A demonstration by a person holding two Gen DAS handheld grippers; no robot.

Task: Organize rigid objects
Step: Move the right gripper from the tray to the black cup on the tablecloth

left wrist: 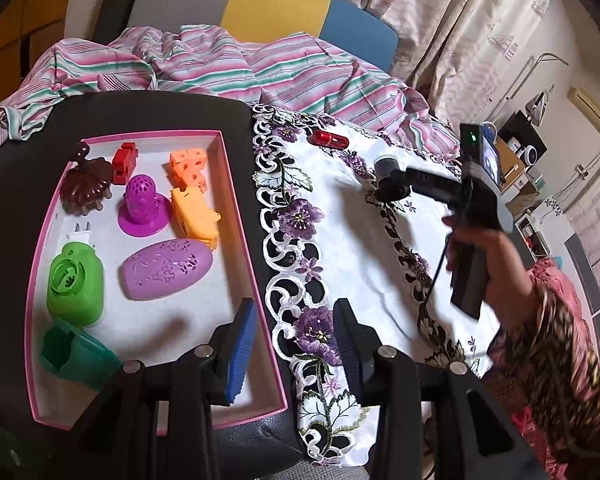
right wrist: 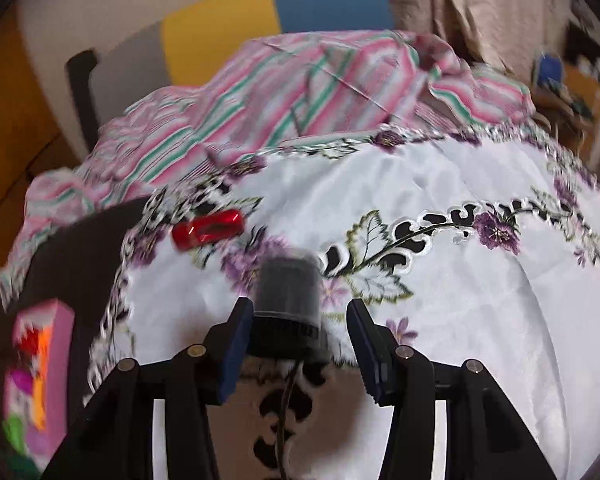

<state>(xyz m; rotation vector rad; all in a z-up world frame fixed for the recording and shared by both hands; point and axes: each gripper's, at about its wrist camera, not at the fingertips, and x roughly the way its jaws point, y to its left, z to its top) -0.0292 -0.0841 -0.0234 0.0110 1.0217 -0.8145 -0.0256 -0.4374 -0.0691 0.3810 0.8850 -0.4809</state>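
Note:
A pink-rimmed tray [left wrist: 236, 200] on the left holds several toys, among them a green plug-in [left wrist: 74, 280], a lilac oval [left wrist: 166, 268], a purple strainer [left wrist: 144, 210] and orange cheese blocks [left wrist: 190, 168]. My left gripper [left wrist: 294, 320] hovers open over the tray's right wall with nothing between its fingers. On the embroidered cloth [left wrist: 340, 216] a dark cylinder [right wrist: 290, 304] stands between the fingers of my right gripper [right wrist: 299, 312]. Its left pad is against the cylinder and a gap shows at the right pad. A red toy car [right wrist: 208, 228] lies beyond it.
A striped pink and green sheet [left wrist: 228, 64] is bunched along the far table edge, in front of a grey, yellow and blue chair back [left wrist: 276, 8]. A hand and patterned sleeve [left wrist: 540, 320] carry the right gripper [left wrist: 394, 190]. Shelves and clutter stand at the far right.

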